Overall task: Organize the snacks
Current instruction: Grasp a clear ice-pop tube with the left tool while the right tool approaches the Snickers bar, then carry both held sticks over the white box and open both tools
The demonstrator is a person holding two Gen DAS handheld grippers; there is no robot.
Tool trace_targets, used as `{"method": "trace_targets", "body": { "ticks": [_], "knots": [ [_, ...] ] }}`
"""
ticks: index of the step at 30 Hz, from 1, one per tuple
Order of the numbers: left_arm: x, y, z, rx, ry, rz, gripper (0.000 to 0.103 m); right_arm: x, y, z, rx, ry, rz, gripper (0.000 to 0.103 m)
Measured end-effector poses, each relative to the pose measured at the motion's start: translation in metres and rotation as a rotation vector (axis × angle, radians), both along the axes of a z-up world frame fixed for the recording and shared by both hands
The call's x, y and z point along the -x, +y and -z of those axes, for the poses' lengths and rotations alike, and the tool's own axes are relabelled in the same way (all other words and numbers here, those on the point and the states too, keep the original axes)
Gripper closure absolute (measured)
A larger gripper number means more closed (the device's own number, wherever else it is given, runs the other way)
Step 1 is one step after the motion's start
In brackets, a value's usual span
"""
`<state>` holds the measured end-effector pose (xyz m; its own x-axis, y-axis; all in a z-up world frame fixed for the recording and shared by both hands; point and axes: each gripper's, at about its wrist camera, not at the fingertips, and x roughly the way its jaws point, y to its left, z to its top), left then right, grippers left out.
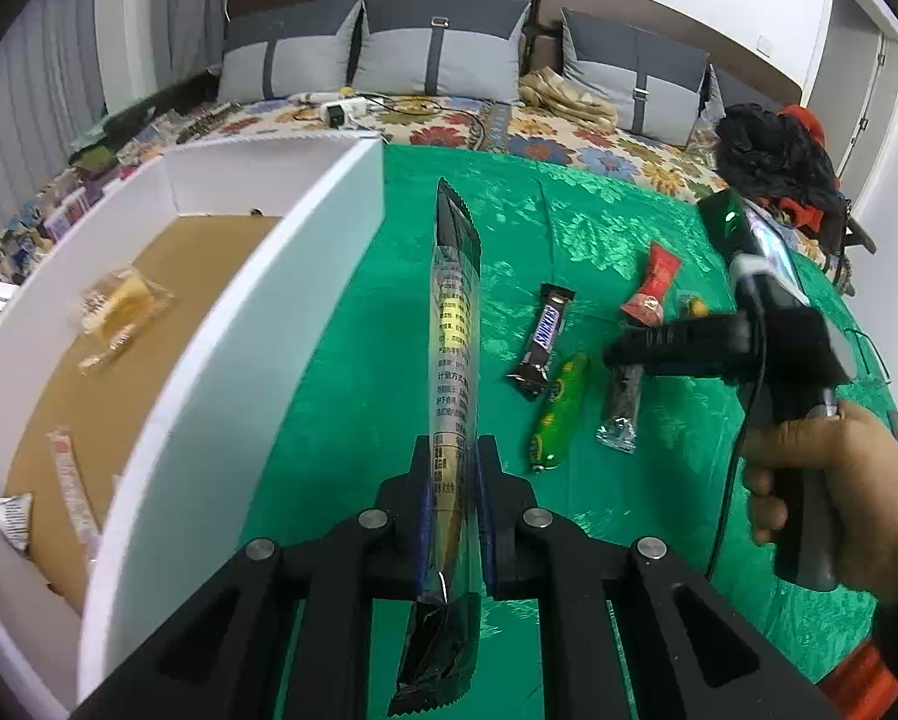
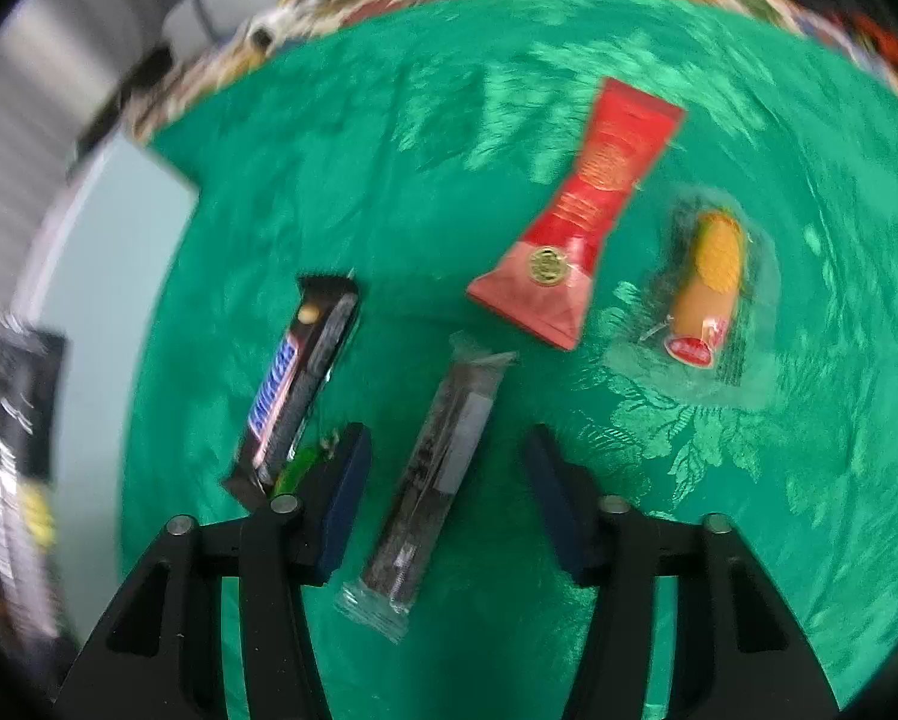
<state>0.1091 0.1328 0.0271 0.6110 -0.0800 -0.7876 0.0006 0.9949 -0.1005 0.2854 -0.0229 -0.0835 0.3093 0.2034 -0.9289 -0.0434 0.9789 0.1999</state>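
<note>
Left gripper (image 1: 453,468) is clamped on a long glossy packet (image 1: 453,372), mid-frame beside the white box (image 1: 239,324). Right gripper (image 2: 446,480) hangs apart around a crinkly dark bar (image 2: 434,480) on shiny green cloth (image 2: 341,150), pads not touching.

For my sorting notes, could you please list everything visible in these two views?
long snack pack: one, black and clear, clamped upright in the left hand-held gripper
Snickers bar: one, dark brown, on the cloth
dark clear-wrapped bar: one, between the right pads, untouched
green sausage: one, beside the Snickers
red packet: one, farther out
orange sausage: one, right of it
white box: one, left, four snacks inside
green cloth: one
left hand-held gripper: shut
right hand-held gripper: open
hand: one, gripping its handle
</note>
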Motion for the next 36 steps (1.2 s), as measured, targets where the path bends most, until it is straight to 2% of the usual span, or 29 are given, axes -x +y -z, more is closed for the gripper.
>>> {"method": "trace_targets", "body": {
  "ticks": [1,2,4,7,12,15,19,21,24,27,28,29,30,31,32,34,36],
  "knots": [
    [0.0,0.001,-0.002,-0.005,-0.003,-0.004,0.091,0.0,0.003,-0.001,0.037,-0.005,-0.026,0.08],
    [0.001,0.002,-0.003,-0.008,-0.005,-0.008,0.091,0.002,0.003,-0.002,0.048,0.002,-0.035,0.084],
    [0.002,0.007,-0.007,-0.002,-0.007,-0.018,0.091,0.007,-0.008,-0.005,0.028,0.017,0.003,0.085],
    [0.003,0.014,-0.012,0.002,-0.012,-0.036,0.091,0.018,-0.023,-0.023,-0.021,-0.023,0.031,0.085],
    [0.011,0.023,-0.025,-0.008,-0.038,-0.06,0.091,0.037,-0.025,-0.065,-0.069,-0.089,-0.005,0.085],
    [0.015,0.038,-0.039,0.043,-0.044,-0.071,0.091,0.051,-0.014,-0.094,-0.124,-0.136,-0.048,0.085],
    [0.023,0.091,-0.062,0.132,-0.069,-0.148,0.091,0.063,0.046,-0.141,-0.248,-0.189,-0.157,0.085],
    [0.029,0.128,-0.072,0.125,-0.086,-0.211,0.091,0.072,0.079,-0.162,-0.32,-0.205,-0.219,0.085],
    [0.037,0.178,-0.073,0.086,-0.081,-0.305,0.091,0.079,0.149,-0.183,-0.444,-0.188,-0.33,0.085],
    [0.046,0.219,-0.059,0.06,-0.032,-0.367,0.091,0.086,0.201,-0.187,-0.473,-0.179,-0.41,0.084],
    [0.048,0.227,-0.052,0.048,-0.01,-0.386,0.087,0.088,0.222,-0.186,-0.474,-0.186,-0.44,0.08],
    [0.05,0.235,-0.044,0.037,0.012,-0.411,0.081,0.09,0.236,-0.182,-0.481,-0.184,-0.459,0.071],
    [0.052,0.242,-0.034,0.034,0.04,-0.437,0.055,0.089,0.252,-0.172,-0.484,-0.162,-0.481,0.059],
    [0.055,0.247,-0.026,0.036,0.059,-0.456,0.026,0.089,0.259,-0.166,-0.475,-0.146,-0.481,0.042],
    [0.061,0.25,-0.021,0.036,0.062,-0.474,0.019,0.088,0.262,-0.159,-0.465,-0.143,-0.47,0.041],
    [0.073,0.248,-0.015,0.034,0.028,-0.498,0.018,0.097,0.259,-0.151,-0.446,-0.171,-0.457,0.041],
    [0.079,0.239,-0.011,0.048,0.018,-0.486,0.017,0.103,0.252,-0.148,-0.385,-0.219,-0.47,0.041]
  ]
}}
